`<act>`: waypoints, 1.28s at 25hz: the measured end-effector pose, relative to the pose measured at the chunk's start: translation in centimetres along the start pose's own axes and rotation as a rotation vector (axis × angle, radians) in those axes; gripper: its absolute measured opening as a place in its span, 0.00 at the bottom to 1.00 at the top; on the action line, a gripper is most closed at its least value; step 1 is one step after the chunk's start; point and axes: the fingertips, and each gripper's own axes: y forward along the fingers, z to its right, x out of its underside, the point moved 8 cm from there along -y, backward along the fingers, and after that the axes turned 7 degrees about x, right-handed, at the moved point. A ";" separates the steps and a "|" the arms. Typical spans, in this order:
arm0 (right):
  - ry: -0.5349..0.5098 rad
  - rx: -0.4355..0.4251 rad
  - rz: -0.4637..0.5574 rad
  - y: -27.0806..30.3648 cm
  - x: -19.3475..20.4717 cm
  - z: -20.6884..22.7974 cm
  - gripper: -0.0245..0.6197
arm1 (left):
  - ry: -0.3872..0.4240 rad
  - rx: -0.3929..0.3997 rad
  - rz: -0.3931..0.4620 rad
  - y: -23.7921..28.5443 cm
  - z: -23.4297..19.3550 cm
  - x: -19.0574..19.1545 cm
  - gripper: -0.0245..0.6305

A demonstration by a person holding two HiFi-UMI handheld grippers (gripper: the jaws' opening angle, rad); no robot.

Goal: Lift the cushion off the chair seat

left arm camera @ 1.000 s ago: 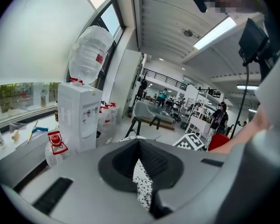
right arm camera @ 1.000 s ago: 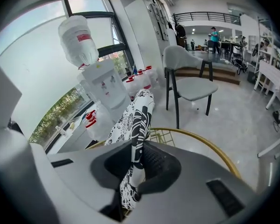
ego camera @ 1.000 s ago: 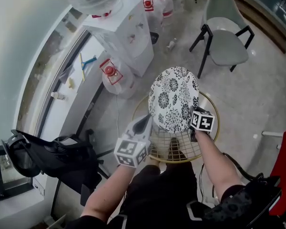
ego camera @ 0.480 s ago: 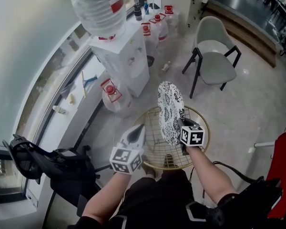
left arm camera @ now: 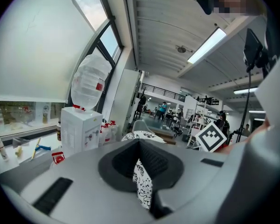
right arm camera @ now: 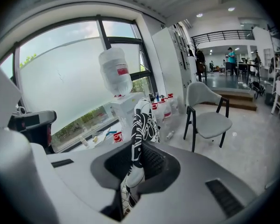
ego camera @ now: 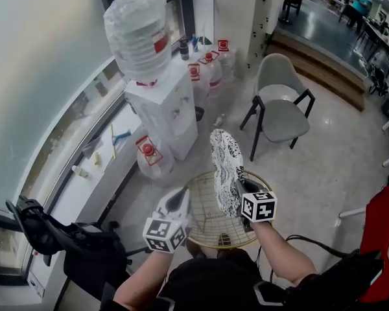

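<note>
Black-and-white floral fabric marks the cushion, which hangs on edge above the wire chair, clear of the seat, with its broad faces turned sideways.

We hold it with the right hand-held gripper, over the right half of the wire chair. Its jaws pinch the cushion's lower rim. In the right gripper view the patterned fabric sits down in the slot between the pads and rises upright past them.

Our left hand-held gripper is over the left rim of the wire chair, pointing toward the cushion. Its jaws stand a narrow slit apart. In the left gripper view a strip of the pattern shows through that slit, but from the head view we see bare wire between its tip and the cushion, so it grips nothing.

Beyond the wire chair to the left stands a white cooler with a big bottle upside down on top. A red-capped jug sits on the floor between the cooler and the wire chair. Beyond the wire chair to the right, well apart from it, is a grey chair.
</note>
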 end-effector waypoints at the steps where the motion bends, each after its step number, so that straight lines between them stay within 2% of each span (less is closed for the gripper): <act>1: -0.003 -0.005 0.014 -0.6 -0.8 -0.1 0.10 | 0.005 -0.002 0.011 -0.1 0.1 -0.5 0.05; 10: -0.064 -0.066 0.145 -4.5 -6.1 -1.5 0.10 | 0.058 0.026 0.096 -0.1 1.6 -4.0 0.05; 15: -0.171 -0.067 0.232 -6.8 -8.6 -2.6 0.10 | 0.077 0.013 0.134 -0.4 2.1 -6.3 0.05; 20: -0.129 -0.107 0.302 -9.1 -10.9 -3.3 0.10 | 0.084 0.011 0.179 -0.7 2.5 -8.1 0.05; 26: -0.158 -0.124 0.385 -10.8 -13.1 -4.3 0.09 | 0.124 0.008 0.202 -0.9 2.8 -9.7 0.05; 32: -0.156 -0.137 0.421 -11.8 -13.7 -4.8 0.09 | 0.139 0.004 0.214 -1.5 3.0 -10.6 0.05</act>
